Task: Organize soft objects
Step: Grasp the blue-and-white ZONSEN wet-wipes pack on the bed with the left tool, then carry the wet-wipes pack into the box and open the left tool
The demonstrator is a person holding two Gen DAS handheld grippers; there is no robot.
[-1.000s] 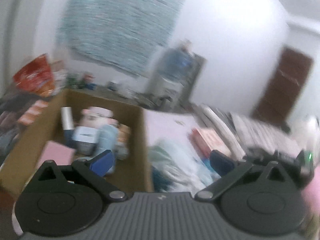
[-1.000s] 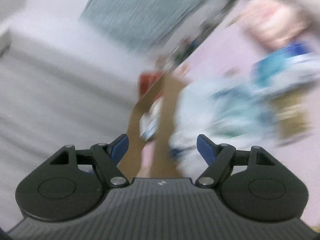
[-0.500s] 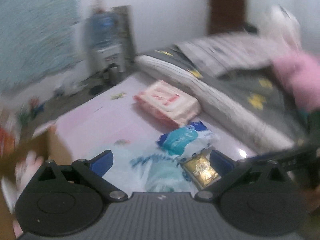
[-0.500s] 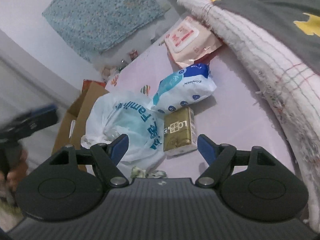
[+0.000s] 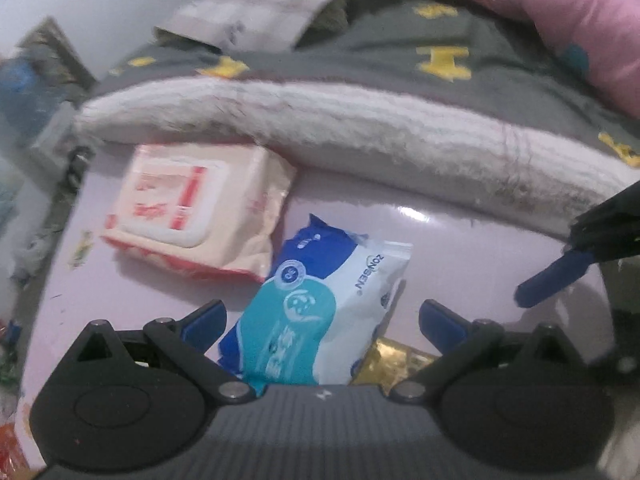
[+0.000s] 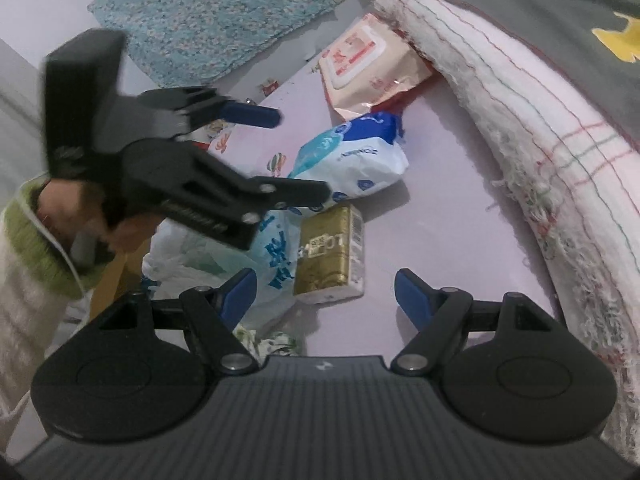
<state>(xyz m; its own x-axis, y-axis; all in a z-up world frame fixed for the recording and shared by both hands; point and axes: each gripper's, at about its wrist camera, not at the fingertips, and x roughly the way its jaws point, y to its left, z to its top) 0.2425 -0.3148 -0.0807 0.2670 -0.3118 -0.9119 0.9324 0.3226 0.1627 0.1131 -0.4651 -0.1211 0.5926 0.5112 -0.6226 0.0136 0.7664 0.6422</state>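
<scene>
Left gripper swung off the far-left cardboard box, now jaws apart over the blue-and-white wipes pack — right gripper spread wide, empty, near the gold packet.

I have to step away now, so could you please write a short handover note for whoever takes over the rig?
Left gripper: open, empty, over the blue wipes pack.
Right gripper: open, empty, above the gold pack.
On the pink mat: blue pack, gold pack, red-and-white wipes pack by the folded blanket, and a plastic bag.
Done: none of these four is picked up.
Left: all four.
</scene>
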